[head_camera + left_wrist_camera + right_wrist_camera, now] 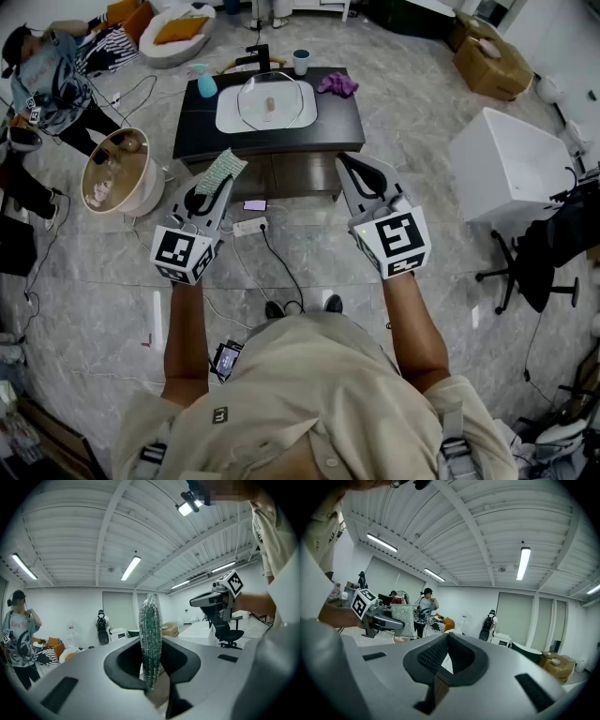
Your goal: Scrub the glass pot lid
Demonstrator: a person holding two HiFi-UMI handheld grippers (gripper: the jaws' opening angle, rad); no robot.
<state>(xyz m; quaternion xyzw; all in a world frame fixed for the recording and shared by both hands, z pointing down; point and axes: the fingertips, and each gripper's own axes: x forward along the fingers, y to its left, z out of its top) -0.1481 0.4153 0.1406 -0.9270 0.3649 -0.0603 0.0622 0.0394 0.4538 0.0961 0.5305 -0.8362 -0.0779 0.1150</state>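
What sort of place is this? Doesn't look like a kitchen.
Probably a workshop or test lab: a lone sink counter stands on open floor, with loose cables and cardboard boxes around.

A large lab-like hall: ribbed white ceiling with strip lights, cables trailing across the marble floor, cardboard boxes far right of the right gripper.
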